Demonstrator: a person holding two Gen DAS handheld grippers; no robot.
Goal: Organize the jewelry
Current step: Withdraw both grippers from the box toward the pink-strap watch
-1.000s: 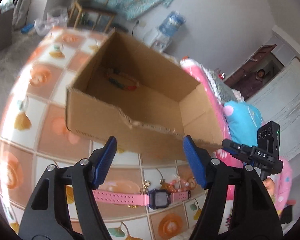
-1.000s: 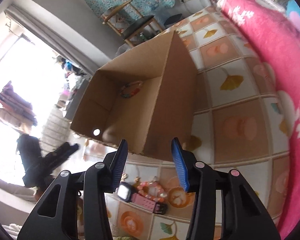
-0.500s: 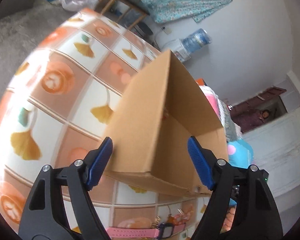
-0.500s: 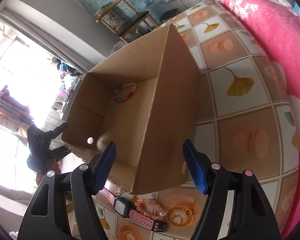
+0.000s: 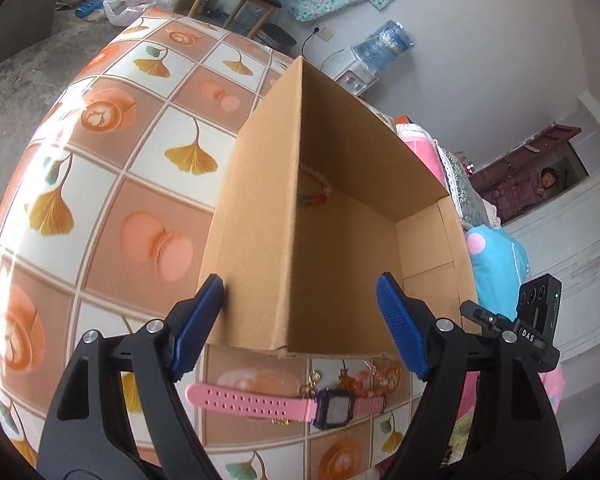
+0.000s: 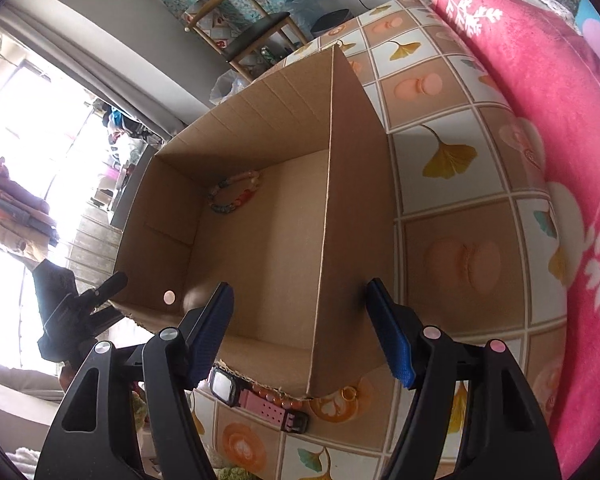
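Observation:
An open cardboard box (image 5: 260, 240) stands on the tiled cloth; it also shows in the right wrist view (image 6: 356, 220). A beaded bracelet (image 6: 234, 196) lies in its far corner and shows in the left wrist view (image 5: 316, 194). A pink watch (image 5: 276, 402) lies in front of the box, with an orange bead bracelet (image 5: 374, 374) and small gold pieces (image 6: 350, 394). The watch also shows in the right wrist view (image 6: 256, 398). My left gripper (image 5: 300, 332) is open, straddling the box's near left corner. My right gripper (image 6: 302, 330) is open, straddling the near right corner.
A pink blanket (image 6: 540, 120) lies along the right of the cloth. A blue pillow (image 5: 496, 268) lies behind the box. A chair (image 6: 252, 28) and a water dispenser (image 5: 364, 64) stand by the far wall.
Both grippers have come closer to the box and spread wider. The left one swung from the box's front to its left corner. The watch and beads stay put.

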